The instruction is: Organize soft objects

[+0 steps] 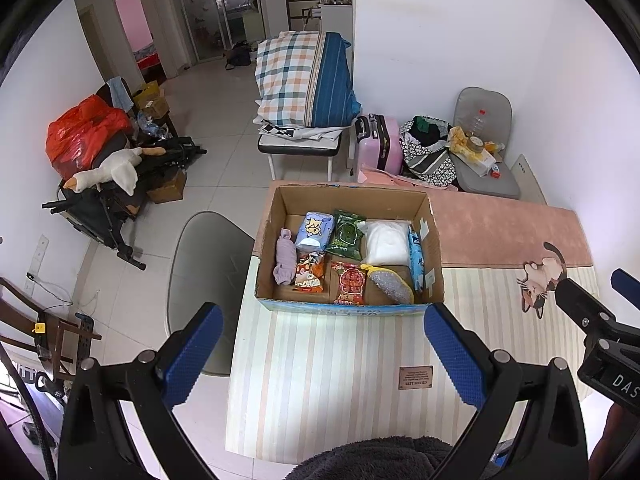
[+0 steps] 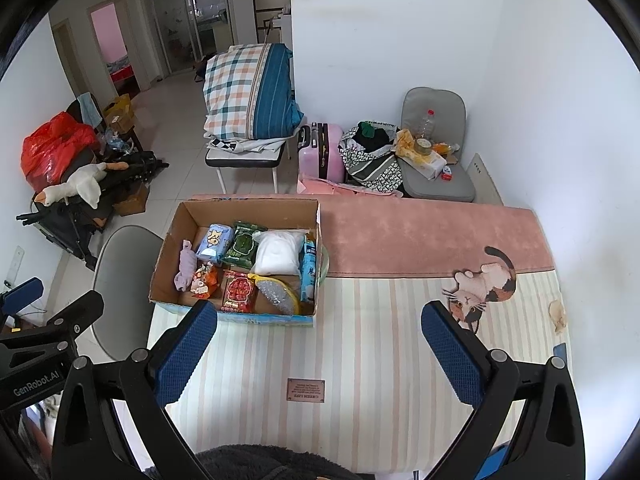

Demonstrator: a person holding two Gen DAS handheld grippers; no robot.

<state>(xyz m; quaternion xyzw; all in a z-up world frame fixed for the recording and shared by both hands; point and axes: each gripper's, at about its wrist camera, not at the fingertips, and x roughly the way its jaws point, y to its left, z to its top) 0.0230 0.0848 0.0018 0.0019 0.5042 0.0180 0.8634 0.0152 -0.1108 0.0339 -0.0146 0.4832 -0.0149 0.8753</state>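
Both of my tools hang above the near edge of the table (image 2: pixel 360 360), which is covered by a striped cream-and-pink mat with a cat print. Left hand-held gripper (image 1: pixel 322 356): blue pads spread wide, nothing between them. Right hand-held gripper (image 2: pixel 320 354): the same, spread and empty.

The soft things all sit in the open brown cardboard box (image 1: pixel 434 252) at the far left of the mat. Inside, packed side by side:
- rolled lilac cloth (image 1: pixel 285 257) against the left wall
- pale blue cartoon-printed tissue pack (image 1: pixel 315 231)
- dark green soft packet (image 1: pixel 346 236)
- puffy white plastic bag (image 1: pixel 386 243)
- blue-and-white pack (image 1: pixel 416 258) stood on edge along the right wall (probably to save floor space)
- orange snack bag (image 1: pixel 309 274) and red snack bag (image 1: pixel 350 283) in the front row
- silvery mesh scrubber with yellow trim (image 1: pixel 390 285)

The mat outside the box is bare, so my judgement is that the sorting is done or nearly so. Holding both tools back and open keeps the box in plain sight and either one ready for a stray item.
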